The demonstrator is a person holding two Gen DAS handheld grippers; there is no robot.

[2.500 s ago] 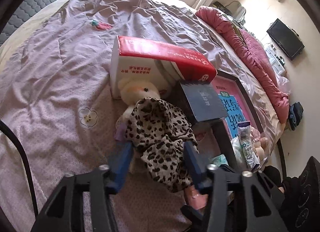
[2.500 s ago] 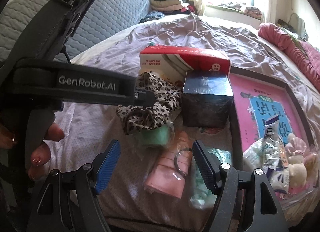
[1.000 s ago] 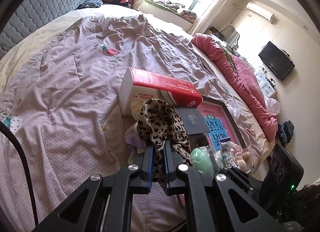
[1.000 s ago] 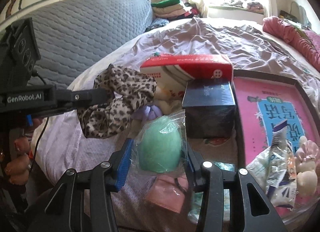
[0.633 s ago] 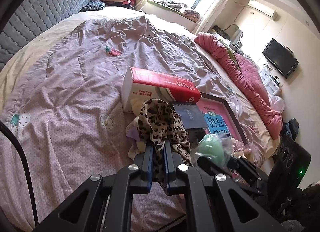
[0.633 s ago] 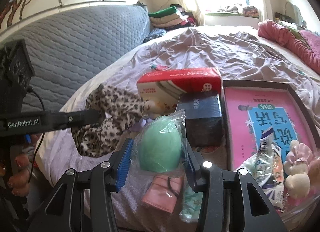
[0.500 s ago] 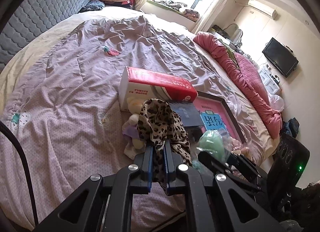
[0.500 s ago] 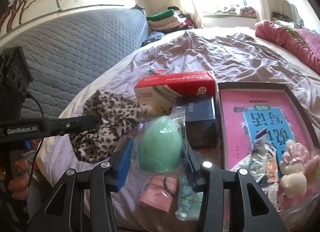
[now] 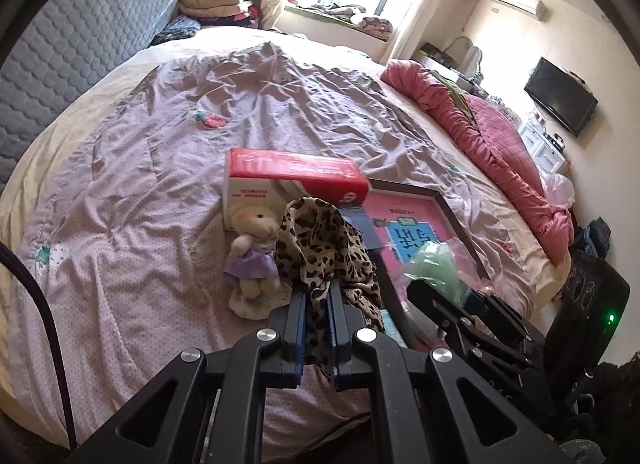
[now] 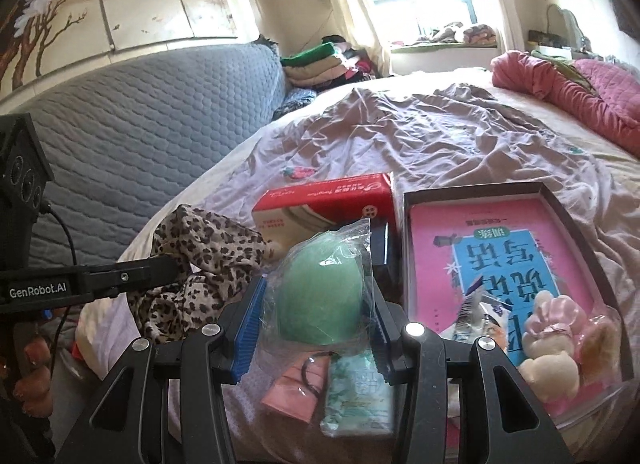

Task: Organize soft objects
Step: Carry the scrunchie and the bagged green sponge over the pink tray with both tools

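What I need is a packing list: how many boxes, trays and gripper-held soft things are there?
Boxes: 2, red box and dark box
Trays: 1, tray
Held soft things: 2, leopard cloth and green sponge
Total: 5

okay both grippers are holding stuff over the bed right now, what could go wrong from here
The left gripper pinches only a narrow fold of the leopard-print fabric scarf; the loose bulk hangs free and could snag the small plush bear in a purple dress or slip out.

The right gripper grips the green egg-shaped sponge in crinkly clear plastic wrap; the slick wrap may let it squirt free onto the items below.
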